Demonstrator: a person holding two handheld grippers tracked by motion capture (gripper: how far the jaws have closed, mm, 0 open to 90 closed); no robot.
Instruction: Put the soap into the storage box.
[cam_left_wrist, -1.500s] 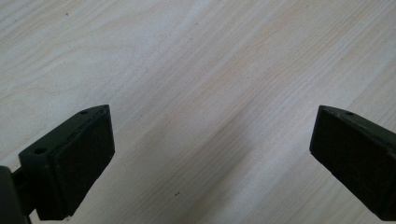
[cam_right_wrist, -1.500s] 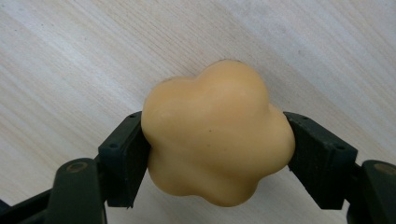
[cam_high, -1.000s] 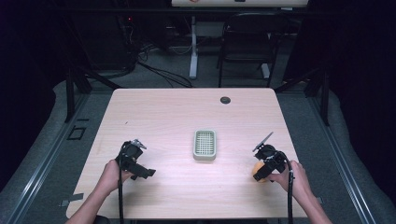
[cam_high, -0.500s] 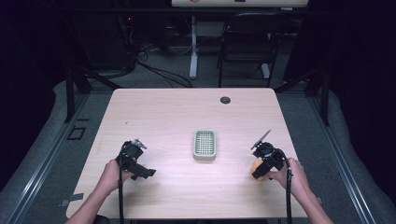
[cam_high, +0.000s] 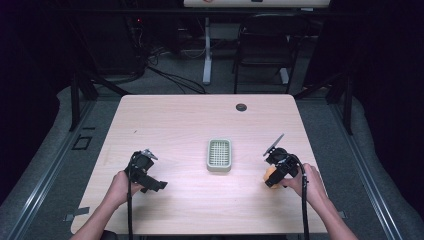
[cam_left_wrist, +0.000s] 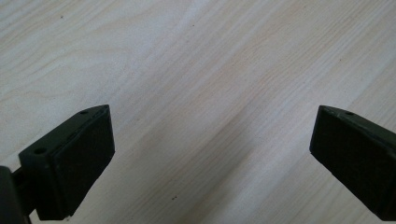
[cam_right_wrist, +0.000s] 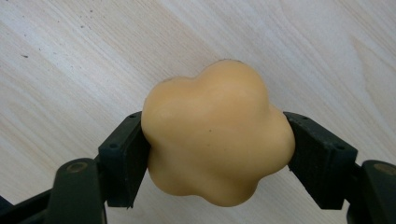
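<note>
At the near left of the wooden table (cam_high: 170, 120), the left gripper (cam_left_wrist: 210, 158) hangs over bare wood with its jaws spread wide and nothing between them. In the middle sits a small pale green tray (cam_high: 219, 155). Well to its right, the right gripper (cam_right_wrist: 217, 154) clamps a lobed orange-yellow soap (cam_right_wrist: 217, 140), both pads pressing its sides just above the tabletop.
</note>
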